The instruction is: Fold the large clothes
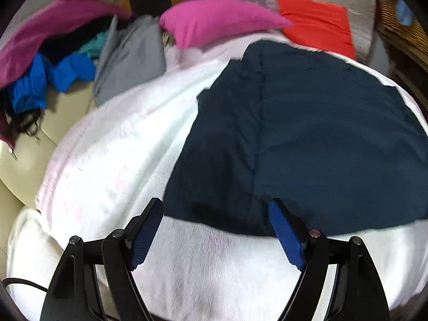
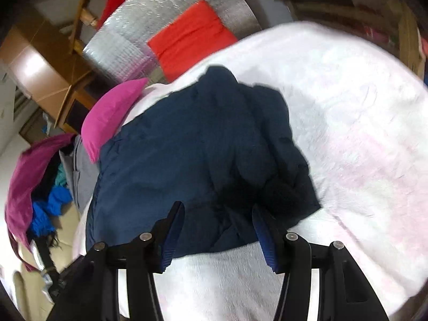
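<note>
Navy jacket (image 1: 307, 139) spread on white blanket (image 1: 112, 160), frame centre. Left tongs (image 1: 216, 214) spread wide, nothing pinched; right tongs (image 2: 218, 214) spread over near hem, nothing pinched. Hem best gripped at both corners, lifted evenly, folded toward pink pillow (image 1: 214, 24).

Wooden cabinet (image 2: 40, 80) at back — silver quilted panel (image 2: 149, 26), possibly insulation; wicker shelf (image 1: 401, 29).

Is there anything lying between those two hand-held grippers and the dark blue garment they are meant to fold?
Nothing visible does. The navy garment lies spread on the white blanket, and both the left hand-held gripper and the right hand-held gripper hang open right at its near edge. The pink pillow sits beyond it.
</note>
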The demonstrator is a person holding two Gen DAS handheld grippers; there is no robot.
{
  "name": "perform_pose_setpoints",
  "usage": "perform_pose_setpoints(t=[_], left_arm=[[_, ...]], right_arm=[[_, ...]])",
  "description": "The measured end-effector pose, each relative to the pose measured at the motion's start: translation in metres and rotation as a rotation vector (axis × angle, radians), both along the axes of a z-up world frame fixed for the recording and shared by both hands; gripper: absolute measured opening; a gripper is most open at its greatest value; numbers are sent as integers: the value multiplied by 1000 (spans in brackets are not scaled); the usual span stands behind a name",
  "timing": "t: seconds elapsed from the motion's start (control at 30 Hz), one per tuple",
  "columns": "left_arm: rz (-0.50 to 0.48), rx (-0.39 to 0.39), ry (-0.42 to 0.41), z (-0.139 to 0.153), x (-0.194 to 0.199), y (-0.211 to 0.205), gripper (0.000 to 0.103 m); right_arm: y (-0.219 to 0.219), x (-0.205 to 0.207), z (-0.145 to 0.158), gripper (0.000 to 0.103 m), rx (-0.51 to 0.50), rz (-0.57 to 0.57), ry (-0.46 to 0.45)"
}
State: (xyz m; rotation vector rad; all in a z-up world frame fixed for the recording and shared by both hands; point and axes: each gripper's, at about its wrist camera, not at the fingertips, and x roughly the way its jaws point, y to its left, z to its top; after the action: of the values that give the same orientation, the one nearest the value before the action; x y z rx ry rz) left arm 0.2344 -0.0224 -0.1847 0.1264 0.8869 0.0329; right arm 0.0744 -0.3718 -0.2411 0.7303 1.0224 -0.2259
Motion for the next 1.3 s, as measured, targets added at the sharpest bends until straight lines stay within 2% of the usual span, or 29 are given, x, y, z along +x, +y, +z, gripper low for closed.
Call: perform_pose_setpoints(t=[0.1,0.27,0.43,0.53,0.6,0.87,1.07,1.3], left_arm=[[-14,51,-82,33,-33,-2,82],[-2,27,-201,91,-80,5,84],[-6,19,-319,144,-121,10,86],[-10,23,-381,165,-152,10,93],[-8,28,-427,180,-176,10,97],[-62,14,-551,227,-239,5,99],[-77,6,-625,252,-275,1,100],[-73,-34,-661,268,-299,7,101]], right_arm=[[7,-13,34,67,-107,28,-26],[27,-39,90,75,-278,69,-57],[48,-71,140,79,-386,83,-106],[63,-91,171,80,-443,96,-145],[74,-106,194,84,-472,97,-176],[107,-158,263,100,-570,77,-312],[125,-181,301,101,-610,71,-395],[144,-204,327,101,-709,38,-423]])
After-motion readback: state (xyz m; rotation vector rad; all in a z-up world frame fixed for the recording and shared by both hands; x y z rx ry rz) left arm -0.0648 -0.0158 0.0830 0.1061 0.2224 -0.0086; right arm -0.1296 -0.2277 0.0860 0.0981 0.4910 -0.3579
